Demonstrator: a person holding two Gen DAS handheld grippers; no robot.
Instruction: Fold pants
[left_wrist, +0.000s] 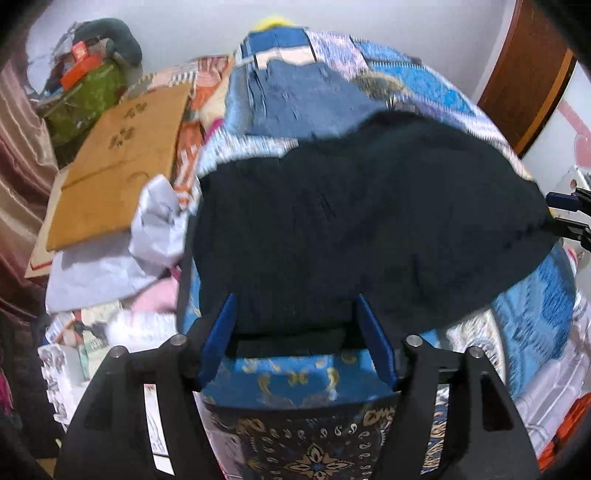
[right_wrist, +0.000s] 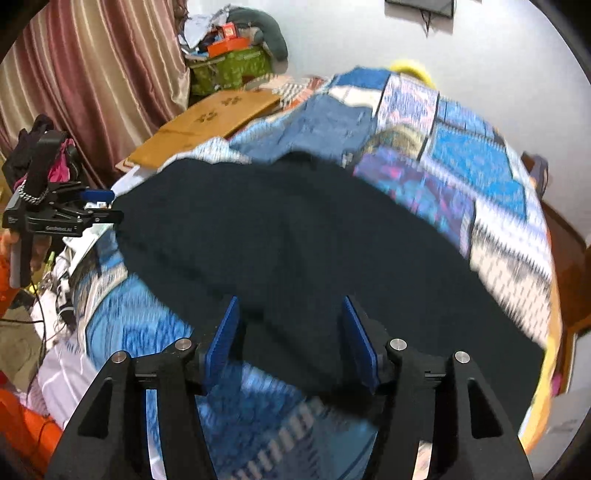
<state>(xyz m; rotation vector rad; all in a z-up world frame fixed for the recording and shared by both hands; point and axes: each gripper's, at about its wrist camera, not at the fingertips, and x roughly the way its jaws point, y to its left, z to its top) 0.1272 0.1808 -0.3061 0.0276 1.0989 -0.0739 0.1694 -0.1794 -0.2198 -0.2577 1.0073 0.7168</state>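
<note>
1. While the pants lie bunched on the bed's quilt, both grippers hang empty.
2. Left gripper, at 6 o'clock in its view: fingers apart, cloth between them ungripped.
3. Right gripper: fingers likewise apart, holding nothing.
4. To fold well, I judge each should pinch a near edge at matching corners, then lift evenly toward 12 o'clock.

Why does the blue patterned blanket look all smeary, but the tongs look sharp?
Left wrist view: the blue patterned blanket smears from motion, while the left tongs stay crisp. Right wrist view: same smear, right tongs sharp; the dark navy pants show little detail.
</note>
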